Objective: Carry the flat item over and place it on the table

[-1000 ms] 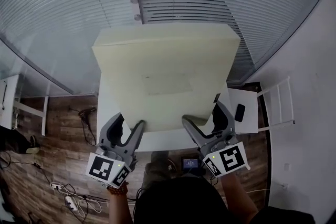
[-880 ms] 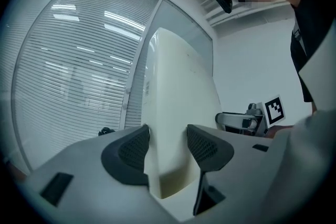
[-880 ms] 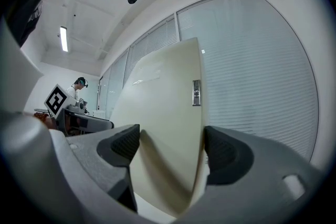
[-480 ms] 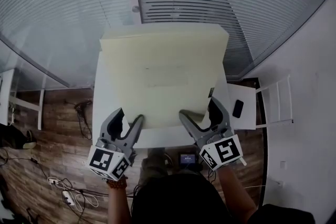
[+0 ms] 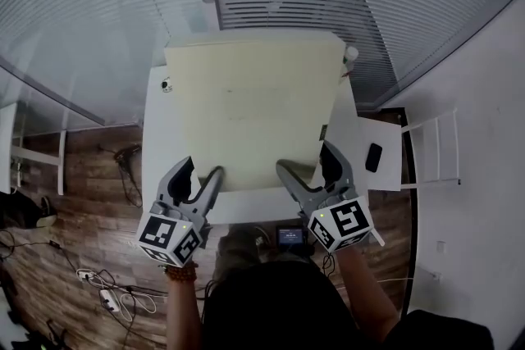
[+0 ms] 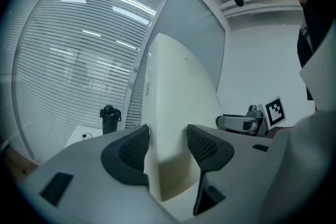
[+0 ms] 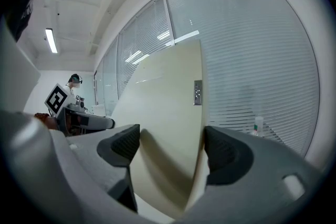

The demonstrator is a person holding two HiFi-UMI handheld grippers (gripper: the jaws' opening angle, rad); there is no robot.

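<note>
I see slab (image 5: pixel 254 115) over most of table (image 5: pixel 154 145); bare strip along left; bottle (image 5: pixel 351 55) blocks far-right corner, flask (image 6: pixel 108 119) far-left.

Left grey two-jaw tool (image 5: pixel 201 179) and right grey two-jaw tool (image 5: pixel 305 170) side by side, pointing forward. Left forearm (image 5: pixel 185 311) and right forearm (image 5: pixel 365 303) extended. Each tool's jaws clamp the cream flat panel (image 5: pixel 254 111) at its near edge.

Below you stands a white table (image 5: pixel 152 145). A pale flat slab (image 5: pixel 254 119) hides most of its top; whether the slab rests on it is unclear. Toward the far left corner stands a small dark bottle (image 6: pixel 108 119). At the far right corner stands a small white bottle (image 5: pixel 351 55).
</note>
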